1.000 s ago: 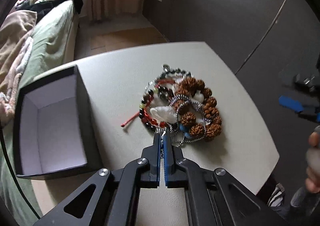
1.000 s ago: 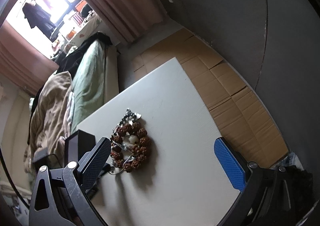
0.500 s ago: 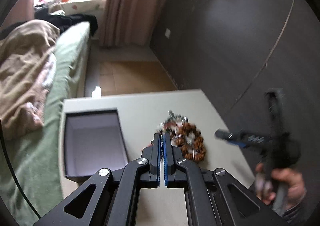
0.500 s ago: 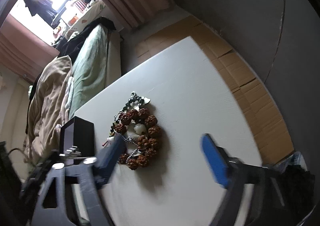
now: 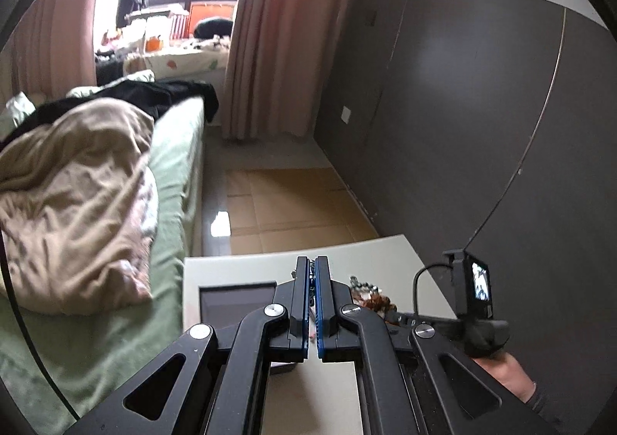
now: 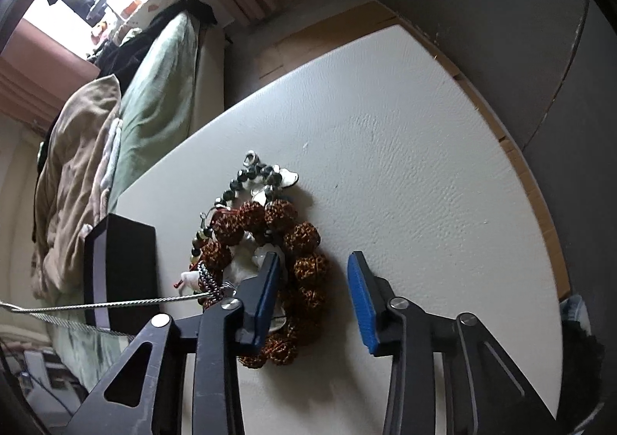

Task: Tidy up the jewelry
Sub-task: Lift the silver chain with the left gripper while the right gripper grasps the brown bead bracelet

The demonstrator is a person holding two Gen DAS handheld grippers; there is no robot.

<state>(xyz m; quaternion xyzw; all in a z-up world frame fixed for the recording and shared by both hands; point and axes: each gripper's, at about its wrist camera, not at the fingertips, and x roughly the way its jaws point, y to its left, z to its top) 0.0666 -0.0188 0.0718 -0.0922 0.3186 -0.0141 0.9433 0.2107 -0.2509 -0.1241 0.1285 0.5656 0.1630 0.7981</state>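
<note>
A pile of jewelry (image 6: 270, 242) lies on the white table (image 6: 424, 165): a bracelet of big brown beads (image 6: 304, 238), dark bead strings and white pieces. My left gripper (image 5: 312, 261) is shut and raised above the table. A silver chain (image 6: 115, 304) runs taut from the pile toward it, off the left edge of the right wrist view. My right gripper (image 6: 314, 259) hangs low over the pile with its jaws closing. Brown beads lie between its fingers, and the blue right pad (image 6: 360, 300) is clear of them. An open black box (image 6: 123, 261) stands left of the pile.
A bed with a green sheet (image 5: 173, 172) and a tan blanket (image 5: 73, 184) runs along the table's left side. A dark wall (image 5: 462, 126) stands to the right. A hand (image 5: 505, 373) holds the right gripper's handle beside the pile (image 5: 370, 294).
My left gripper has risen from the pile and tilted up, drawing the chain taut. My right gripper has come down over the pile and its jaws have narrowed.
</note>
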